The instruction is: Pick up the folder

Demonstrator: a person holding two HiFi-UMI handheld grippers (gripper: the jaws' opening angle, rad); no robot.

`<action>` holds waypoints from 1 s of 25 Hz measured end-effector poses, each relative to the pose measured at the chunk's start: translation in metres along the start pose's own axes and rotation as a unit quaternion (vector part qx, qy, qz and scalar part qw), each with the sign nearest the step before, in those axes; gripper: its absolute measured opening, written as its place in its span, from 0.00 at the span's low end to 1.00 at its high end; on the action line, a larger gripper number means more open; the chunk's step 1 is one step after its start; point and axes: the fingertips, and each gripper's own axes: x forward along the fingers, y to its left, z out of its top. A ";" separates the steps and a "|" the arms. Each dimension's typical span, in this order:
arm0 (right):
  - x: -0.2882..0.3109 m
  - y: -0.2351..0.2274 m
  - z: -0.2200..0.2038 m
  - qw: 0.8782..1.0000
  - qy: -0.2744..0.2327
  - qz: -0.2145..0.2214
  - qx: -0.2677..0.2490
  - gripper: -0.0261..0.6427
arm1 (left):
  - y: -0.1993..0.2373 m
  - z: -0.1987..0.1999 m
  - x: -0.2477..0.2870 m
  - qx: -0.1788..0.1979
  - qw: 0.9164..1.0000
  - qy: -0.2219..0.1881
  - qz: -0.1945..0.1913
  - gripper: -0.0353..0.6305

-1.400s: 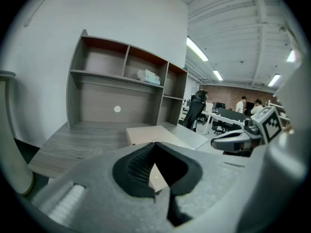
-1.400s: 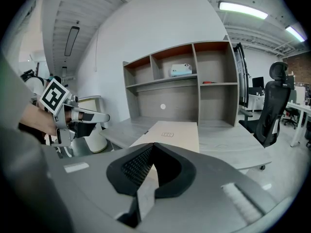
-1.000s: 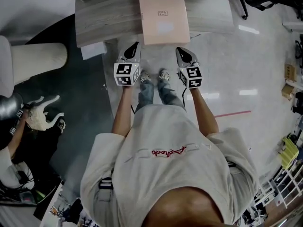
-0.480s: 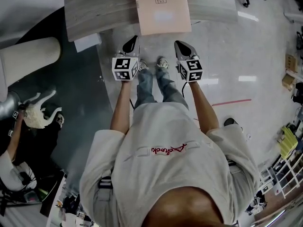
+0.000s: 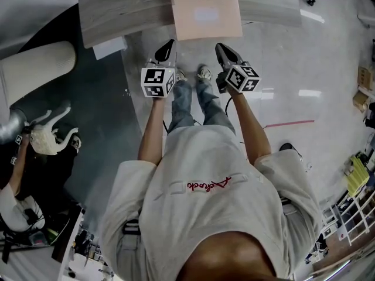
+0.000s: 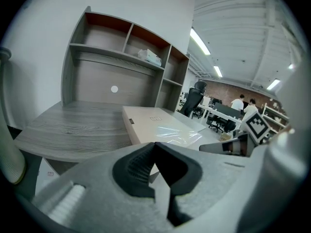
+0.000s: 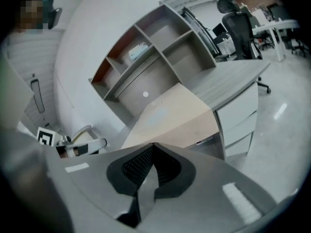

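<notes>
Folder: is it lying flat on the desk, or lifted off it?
Flat on the desk. The folder lies closed, its near edge past the desk front; the left gripper and right gripper are short of it.

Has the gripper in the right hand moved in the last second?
Yes. The right gripper has rolled: its marker cube now sits askew to the folder's near edge, its tip still just short of it.
</notes>
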 end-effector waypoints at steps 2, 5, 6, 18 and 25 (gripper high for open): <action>0.003 -0.003 0.004 0.998 -0.022 0.017 0.064 0.05 | -0.001 0.001 0.002 0.003 1.000 0.001 -0.003 0.05; 0.004 -0.011 0.009 0.983 -0.061 0.039 0.168 0.05 | -0.001 0.001 0.004 0.003 1.000 0.002 -0.004 0.05; 0.005 -0.014 0.010 0.975 -0.074 0.050 0.205 0.05 | -0.001 0.001 0.006 0.003 1.000 0.002 -0.005 0.05; 0.007 -0.008 0.002 0.899 -0.141 0.189 0.368 0.31 | -0.005 0.001 0.011 0.001 1.000 0.006 -0.009 0.05; 0.025 -0.007 0.000 0.869 -0.128 0.249 0.408 0.62 | 0.000 -0.001 0.010 -0.002 1.000 0.009 -0.003 0.05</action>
